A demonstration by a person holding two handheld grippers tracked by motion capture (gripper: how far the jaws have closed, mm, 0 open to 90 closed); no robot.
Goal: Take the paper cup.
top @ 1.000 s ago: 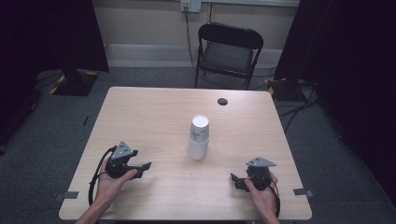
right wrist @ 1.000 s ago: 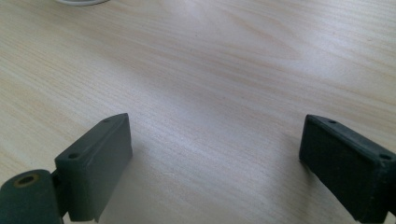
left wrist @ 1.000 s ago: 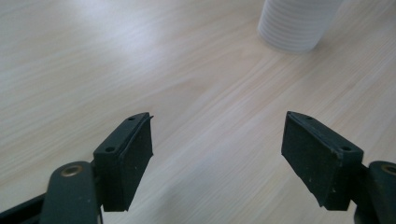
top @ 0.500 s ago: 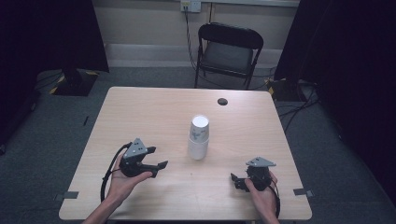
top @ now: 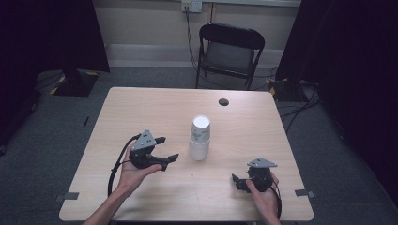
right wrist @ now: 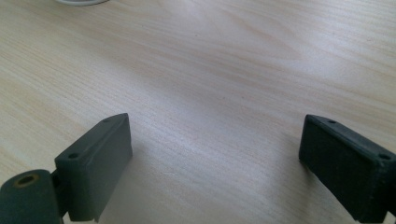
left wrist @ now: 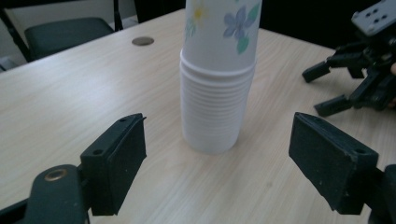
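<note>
Beside the cup stack (top: pixel 200 138), left gripper (top: pixel 166 149) fingers just widened, empty

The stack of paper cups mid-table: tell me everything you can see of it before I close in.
The stack of paper cups stands upright near the middle of the wooden table, mouths down, white bottom facing up. The outermost cup carries a printed flower pattern in blue, yellow and green; below its rolled rim many nested white rims form a ribbed band down to the tabletop. It looks like thin paper, undamaged. Nothing touches it: the left hand-held gripper faces it with jaws open, short of its sides.
</note>
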